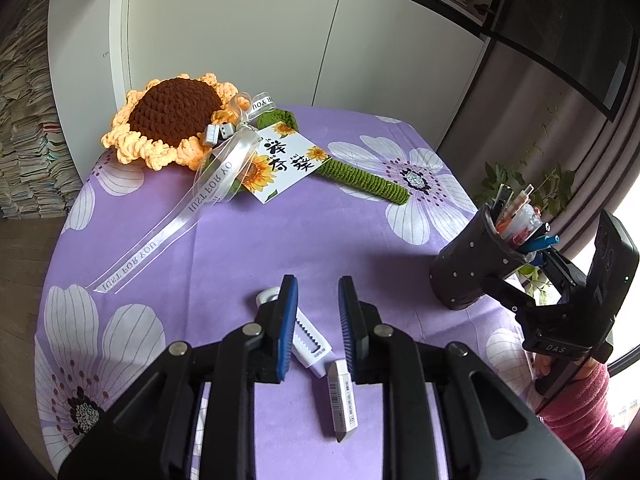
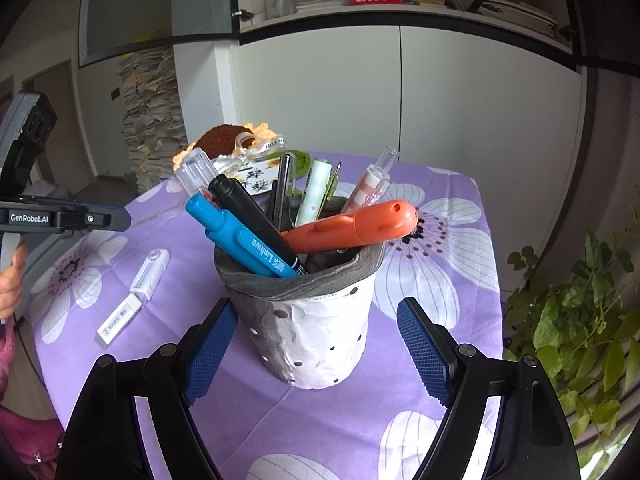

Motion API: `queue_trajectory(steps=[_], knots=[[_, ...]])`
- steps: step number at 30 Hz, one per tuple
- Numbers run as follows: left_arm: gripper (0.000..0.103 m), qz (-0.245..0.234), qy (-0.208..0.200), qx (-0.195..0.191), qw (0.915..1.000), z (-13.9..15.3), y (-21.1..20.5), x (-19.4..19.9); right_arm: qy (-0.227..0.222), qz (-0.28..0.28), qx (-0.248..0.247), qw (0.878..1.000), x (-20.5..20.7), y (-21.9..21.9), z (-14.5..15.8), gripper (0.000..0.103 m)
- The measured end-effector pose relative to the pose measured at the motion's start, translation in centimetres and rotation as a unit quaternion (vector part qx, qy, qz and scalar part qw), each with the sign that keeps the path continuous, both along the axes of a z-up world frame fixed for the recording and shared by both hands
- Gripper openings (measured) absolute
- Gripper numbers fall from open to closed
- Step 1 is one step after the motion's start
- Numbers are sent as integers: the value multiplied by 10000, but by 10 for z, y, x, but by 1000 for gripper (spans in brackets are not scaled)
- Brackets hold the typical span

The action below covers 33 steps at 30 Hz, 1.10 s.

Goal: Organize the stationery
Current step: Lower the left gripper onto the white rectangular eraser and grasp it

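Fingers of the left gripper (image 1: 318, 320) stood a little apart above the purple flowered tablecloth (image 1: 248, 240), with nothing pressed between the blue pads. Just beneath them lay a white eraser (image 1: 343, 398) in a printed sleeve and, touching its upper end, a white correction-tape dispenser (image 1: 308, 344) with a toothed edge; the left finger hid part of the dispenser.

Fingers of the right gripper (image 2: 318, 344) stood well apart on either side of the pen holder (image 2: 312, 332), a white cup with dark dots and a grey folded rim. The pads were clear of its wall, so the cup was flanked but not gripped. It stood upright on the cloth near the table's right edge and held a blue marker (image 2: 240, 236), a black pen (image 2: 252, 220), an orange utility knife (image 2: 352, 228) and several clear-capped pens.

Farther back, near the far edge of the table, lay a crocheted sunflower (image 1: 172, 120) with a green stem, a white ribbon and a printed card (image 1: 282, 164). Behind the table stood white cabinet doors (image 1: 240, 40); a potted plant (image 2: 580, 320) grew at the right.
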<state>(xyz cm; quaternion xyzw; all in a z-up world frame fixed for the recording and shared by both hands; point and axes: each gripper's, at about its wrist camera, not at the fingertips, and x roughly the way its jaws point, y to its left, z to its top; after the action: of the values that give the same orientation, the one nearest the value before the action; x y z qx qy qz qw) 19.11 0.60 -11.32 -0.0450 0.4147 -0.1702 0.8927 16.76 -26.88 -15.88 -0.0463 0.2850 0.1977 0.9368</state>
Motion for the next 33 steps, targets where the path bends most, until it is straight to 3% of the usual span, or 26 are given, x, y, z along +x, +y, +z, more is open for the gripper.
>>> queue_trajectory(steps=[2, 4, 8, 15, 17, 19, 20, 23, 30, 32, 33], knots=[[18, 12, 11, -1, 10000, 1, 1, -1, -20, 31, -43, 10000, 2, 4, -1, 82], [18, 36, 14, 23, 10000, 1, 2, -1, 30, 54, -60, 10000, 3, 5, -3, 70], [18, 114, 108, 139, 9998, -4, 3, -1, -10, 52, -124, 9999, 2, 8, -3, 70], [20, 28, 658, 462, 9968, -26, -7, -9, -125, 35, -325, 9994, -1, 15, -2, 70], [29, 15, 732, 648, 9952, -29, -13, -15, -92, 31, -275, 9996, 0, 15, -2, 70], [45, 27, 717, 900, 9934, -31, -20, -20, -58, 27, -223, 9997, 1, 14, -2, 70], [47, 32, 673, 1044, 9922, -31, -23, -23, -46, 27, -204, 9998, 2, 13, -2, 70], [47, -76, 569, 1318, 9896, -31, -36, -29, -42, 23, -194, 9998, 2, 12, -2, 70], [46, -113, 935, 1542, 9835, -49, -48, -19, -30, -4, -160, 9999, 3, 10, -2, 70], [42, -74, 951, 1558, 9832, -53, -49, -17, -17, -12, -125, 9999, 4, 9, -2, 70], [31, -46, 912, 1618, 9826, -53, -49, -17, -10, -15, -108, 9999, 4, 8, -2, 70]])
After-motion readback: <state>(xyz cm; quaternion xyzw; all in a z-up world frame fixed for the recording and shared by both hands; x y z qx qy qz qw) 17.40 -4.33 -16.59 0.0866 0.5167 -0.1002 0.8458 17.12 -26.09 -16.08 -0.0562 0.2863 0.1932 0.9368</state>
